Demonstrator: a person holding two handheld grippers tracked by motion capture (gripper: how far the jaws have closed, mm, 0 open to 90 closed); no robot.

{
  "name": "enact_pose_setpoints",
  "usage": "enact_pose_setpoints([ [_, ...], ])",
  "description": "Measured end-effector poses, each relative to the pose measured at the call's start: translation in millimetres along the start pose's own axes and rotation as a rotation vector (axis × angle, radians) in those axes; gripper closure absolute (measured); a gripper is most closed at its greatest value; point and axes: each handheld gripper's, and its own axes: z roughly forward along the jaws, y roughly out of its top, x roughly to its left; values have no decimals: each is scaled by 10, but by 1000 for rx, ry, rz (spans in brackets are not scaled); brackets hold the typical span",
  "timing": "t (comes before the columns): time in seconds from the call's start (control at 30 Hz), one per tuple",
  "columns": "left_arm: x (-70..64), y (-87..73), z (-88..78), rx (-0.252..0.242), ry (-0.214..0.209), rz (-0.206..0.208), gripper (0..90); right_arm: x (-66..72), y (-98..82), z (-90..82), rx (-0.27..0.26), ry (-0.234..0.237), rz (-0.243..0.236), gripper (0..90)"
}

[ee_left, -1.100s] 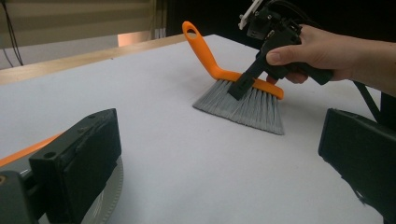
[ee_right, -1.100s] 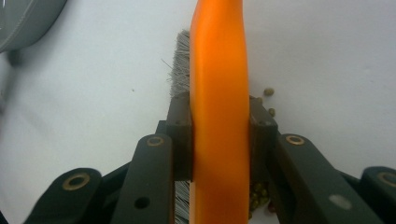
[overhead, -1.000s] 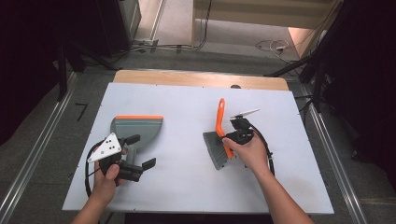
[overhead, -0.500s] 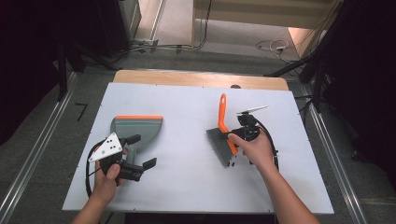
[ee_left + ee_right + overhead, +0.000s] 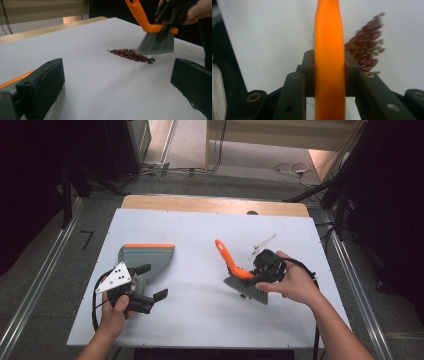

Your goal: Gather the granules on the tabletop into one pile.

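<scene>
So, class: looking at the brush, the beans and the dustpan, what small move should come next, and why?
Probably lower the brush, clamped in the right gripper, behind the beans and sweep toward the dustpan: its bristles hang just above the pile.

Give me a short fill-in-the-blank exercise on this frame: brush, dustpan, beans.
1. The right hand-held gripper is shut on the brush's ____ handle.
2. The beans lie in a small pile on the ____ table.
3. The jaws of the left hand-held gripper stand ____, with nothing between them.
4. The grey dustpan has an orange ____.

Missing words: orange; white; open; edge
</scene>
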Motion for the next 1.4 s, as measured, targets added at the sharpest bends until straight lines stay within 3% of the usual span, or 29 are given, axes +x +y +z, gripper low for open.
enact_pose_setpoints([
  [0.1, -2, 0, 5, 2, -1, 2, 0, 108, -85, 124, 20, 37, -161, 684],
  [0.2, -2, -1, 12, 4, 2, 1, 0, 90, -90, 254, 73, 39, -199, 684],
  [0.27, -4, -1, 13, 5, 3, 2, 0, 36, -73, 289, 79, 32, -182, 685],
  [0.53, 7, -2, 6, 5, 4, 2, 0, -223, -8, 367, 36, 56, -193, 679],
  [0.77, -4, -2, 10, 5, 1, 4, 0, -366, 111, 418, 30, 28, -209, 677],
  [0.97, -2, -1, 6, 4, 1, 2, 0, -480, 178, 431, 21, 15, -185, 675],
  [1.07, -5, -2, 10, 4, 1, 3, 0, -533, 206, 448, 4, 10, -199, 674],
  [1.4, -8, -3, 14, 5, 0, 4, 0, -659, 281, 467, -12, -3, -181, 673],
])
